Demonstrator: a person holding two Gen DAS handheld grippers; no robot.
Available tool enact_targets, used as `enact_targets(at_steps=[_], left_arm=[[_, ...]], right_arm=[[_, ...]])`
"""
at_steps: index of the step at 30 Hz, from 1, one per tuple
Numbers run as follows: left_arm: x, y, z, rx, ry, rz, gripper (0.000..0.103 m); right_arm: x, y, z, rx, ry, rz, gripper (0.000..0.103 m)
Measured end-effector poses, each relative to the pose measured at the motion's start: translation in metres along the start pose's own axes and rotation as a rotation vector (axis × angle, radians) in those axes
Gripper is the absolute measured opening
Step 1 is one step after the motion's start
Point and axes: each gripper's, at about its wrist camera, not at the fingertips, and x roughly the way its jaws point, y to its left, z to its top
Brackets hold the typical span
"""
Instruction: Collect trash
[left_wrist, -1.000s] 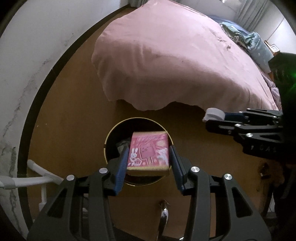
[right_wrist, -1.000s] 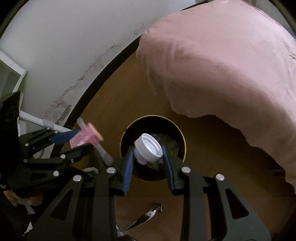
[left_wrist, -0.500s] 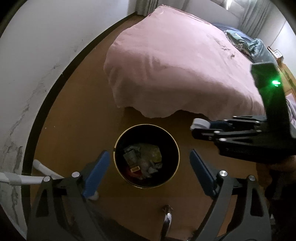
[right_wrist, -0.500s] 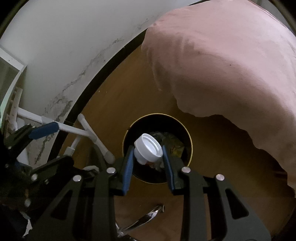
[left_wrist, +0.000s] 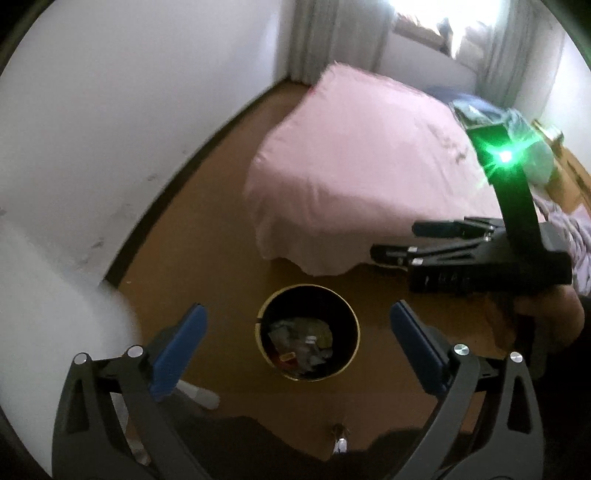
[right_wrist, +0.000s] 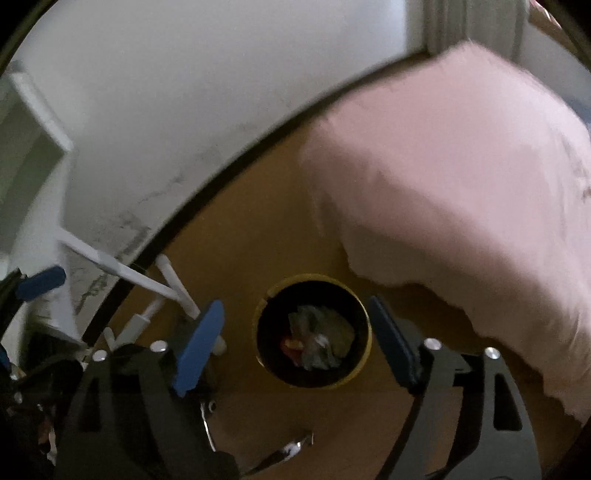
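A round black bin with a gold rim (left_wrist: 356, 325) stands on the wooden floor, with mixed trash (left_wrist: 299, 343) at its bottom. My left gripper (left_wrist: 299, 332) hangs high above it, its jaws opening wide with nothing between them. In the right wrist view, my right gripper (right_wrist: 295, 332) is also above the bin (right_wrist: 365, 314) and the trash (right_wrist: 317, 343), jaws opening and empty. The right gripper (left_wrist: 402, 240) shows at the right of the left wrist view, held by a hand. One blue pad (right_wrist: 40, 282) of the left gripper shows at the left edge.
A bed under a pink cover (left_wrist: 354, 166) overhangs the floor just behind the bin. A white wall with a dark skirting (right_wrist: 207, 199) runs on the left. White rack tubes (right_wrist: 122, 271) stand by the wall. A small metal piece (right_wrist: 291, 448) lies on the floor.
The left gripper opened and the pink box dropped out of it. The right gripper then let go of the white capped item. Both grippers rose, so the bin looks smaller.
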Motion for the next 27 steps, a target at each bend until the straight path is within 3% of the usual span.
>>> enact_targets(at_steps=[6,9,10,16,19,23,27], left_arm=[[-0.108,0.08,-0.047,-0.228,-0.092,0.148,0.097],[-0.163,0.132,-0.09,-0.366,-0.125,0.301,0.097],[-0.188,0.154,-0.112,-0.426,-0.132,0.396,0.097],[-0.291,0.224,-0.212,-0.692,-0.167,0.696,0.097],[-0.33,0.237,-0.251,-0.769,-0.193,0.777,0.097],[-0.363,0.244,-0.289,-0.835,-0.227,0.855,0.097],[-0.375,0.248,-0.301,-0.874,-0.238,0.845,0.097]], right_arm=[[-0.039,0.138,0.024,-0.226,-0.113,0.165,0.087],[-0.048,0.223,0.019,-0.364,-0.14,0.292,0.087],[-0.051,0.254,0.015,-0.415,-0.148,0.33,0.087],[-0.06,0.388,-0.017,-0.592,-0.135,0.507,0.087],[-0.065,0.436,-0.035,-0.663,-0.112,0.558,0.087],[-0.074,0.473,-0.051,-0.728,-0.16,0.572,0.087],[-0.077,0.483,-0.056,-0.74,-0.169,0.559,0.087]])
